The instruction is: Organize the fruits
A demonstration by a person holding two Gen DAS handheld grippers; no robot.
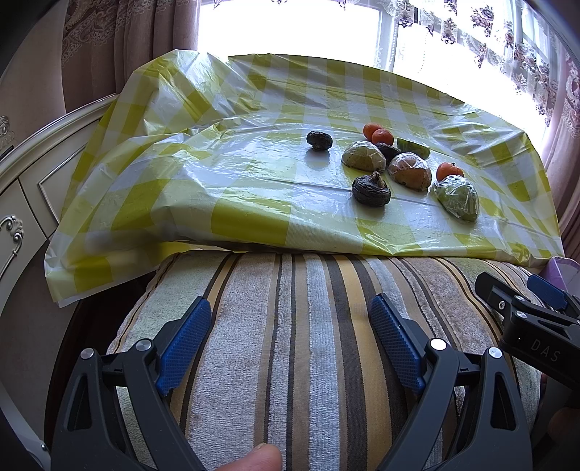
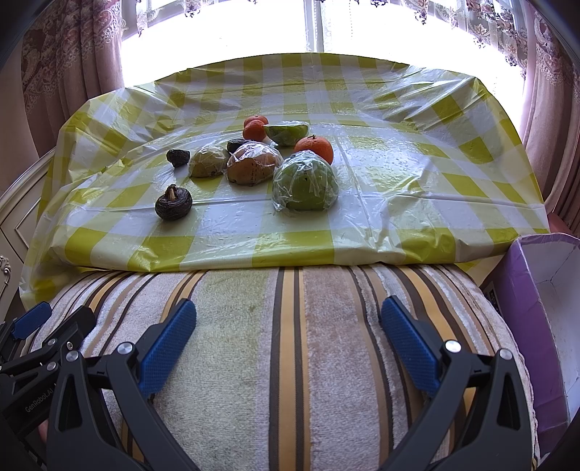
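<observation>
Yellow-checked plastic tablecloth [image 2: 398,174] (glossy) by bright window [image 2: 311,25] | striped cushion [image 2: 290,344] | both claws spread, empty.

striped cushion [image 2: 290,362], purple box [image 2: 525,326], curtains [image 2: 65,54].

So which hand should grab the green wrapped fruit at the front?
Probably the right gripper: the green wrapped fruit lies almost straight ahead of its open jaws, but off to the right of the left gripper.

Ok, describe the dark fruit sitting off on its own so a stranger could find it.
Start at the yellow checked tablecloth under the window. Left of the fruit cluster lies a small dark wrinkled fruit. Nothing touches it, and unlike the nearer dark fruit, it shows no pale stem.
</observation>
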